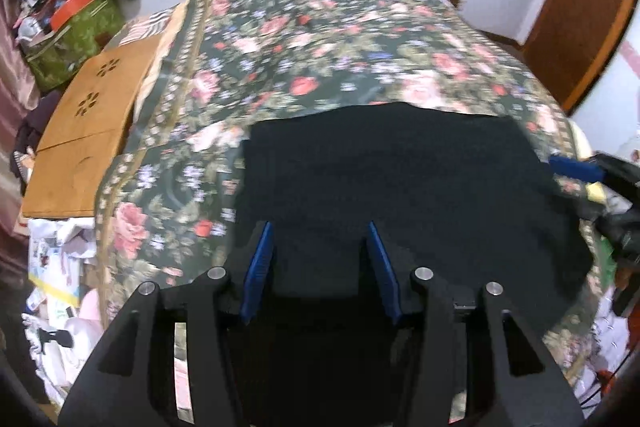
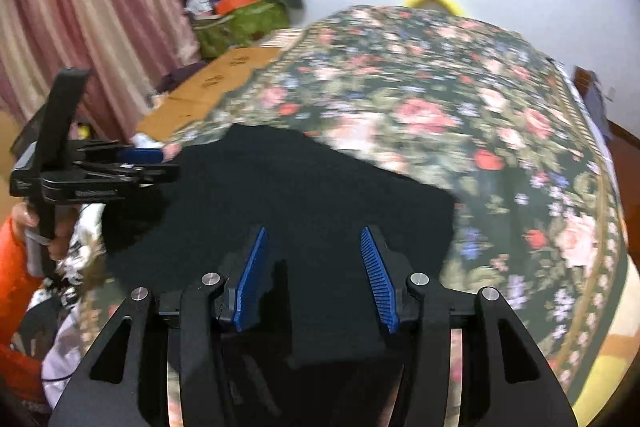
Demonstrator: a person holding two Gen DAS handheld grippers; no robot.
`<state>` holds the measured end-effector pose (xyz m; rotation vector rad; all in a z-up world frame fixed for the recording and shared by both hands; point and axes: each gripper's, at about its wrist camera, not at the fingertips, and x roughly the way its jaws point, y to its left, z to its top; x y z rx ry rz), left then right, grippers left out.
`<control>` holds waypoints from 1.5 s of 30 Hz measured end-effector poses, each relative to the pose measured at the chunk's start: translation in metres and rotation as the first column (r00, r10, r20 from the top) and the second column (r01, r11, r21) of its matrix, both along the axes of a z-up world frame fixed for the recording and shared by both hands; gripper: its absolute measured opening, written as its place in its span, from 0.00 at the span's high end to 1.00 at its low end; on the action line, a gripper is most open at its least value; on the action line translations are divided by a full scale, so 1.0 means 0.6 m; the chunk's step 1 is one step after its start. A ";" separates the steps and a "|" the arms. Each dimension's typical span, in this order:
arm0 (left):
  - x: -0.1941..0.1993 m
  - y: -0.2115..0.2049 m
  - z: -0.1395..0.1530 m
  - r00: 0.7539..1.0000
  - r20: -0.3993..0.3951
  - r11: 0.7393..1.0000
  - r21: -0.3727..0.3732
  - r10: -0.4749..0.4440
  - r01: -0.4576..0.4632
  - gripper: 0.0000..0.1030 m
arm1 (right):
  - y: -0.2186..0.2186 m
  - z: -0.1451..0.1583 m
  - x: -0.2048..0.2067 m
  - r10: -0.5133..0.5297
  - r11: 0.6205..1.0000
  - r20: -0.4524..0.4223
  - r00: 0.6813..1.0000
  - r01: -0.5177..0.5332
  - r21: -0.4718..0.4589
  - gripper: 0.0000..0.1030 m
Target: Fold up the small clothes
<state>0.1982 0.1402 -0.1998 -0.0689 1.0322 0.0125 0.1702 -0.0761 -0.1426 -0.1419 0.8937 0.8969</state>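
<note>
Left wrist view: the black garment [image 1: 400,179] lies flat on the floral bedspread [image 1: 320,39]; blur and darkness hide its folds and type. Left gripper [image 1: 320,259] and right gripper [image 2: 314,263] hover over it, jaws wide, holding nothing.

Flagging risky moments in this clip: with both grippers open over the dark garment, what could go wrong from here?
1. The black garment shows almost no visible edges or creases, so the left gripper may pinch the wrong layer.
2. The floral bedspread lies directly beneath; the right gripper could grab it too.
3. Both views are blurred, so a hurried fold may land crooked.
</note>
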 end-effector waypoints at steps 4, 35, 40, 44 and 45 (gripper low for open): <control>-0.011 -0.040 -0.002 0.999 0.019 0.999 -0.006 -0.041 0.042 0.46 | 0.035 -0.019 -0.026 0.059 0.998 -0.032 0.998 -0.059 -0.005 0.56; -0.284 -0.096 0.307 0.828 0.559 0.995 0.058 0.033 -0.078 0.42 | -0.122 0.254 -0.202 -0.249 0.942 0.369 0.895 0.136 0.307 0.56; -0.345 -0.145 0.346 0.762 0.648 0.996 0.069 -0.001 -0.057 0.36 | -0.126 0.291 -0.270 -0.268 0.923 0.442 0.856 0.097 0.372 0.56; -0.380 -0.165 0.355 0.721 0.693 0.995 0.070 0.007 -0.076 0.19 | -0.127 0.293 -0.303 -0.288 0.917 0.470 0.834 0.099 0.386 0.31; -0.386 -0.167 0.355 0.716 0.698 0.994 0.067 0.012 -0.082 0.13 | -0.126 0.291 -0.308 -0.294 0.917 0.477 0.829 0.103 0.385 0.28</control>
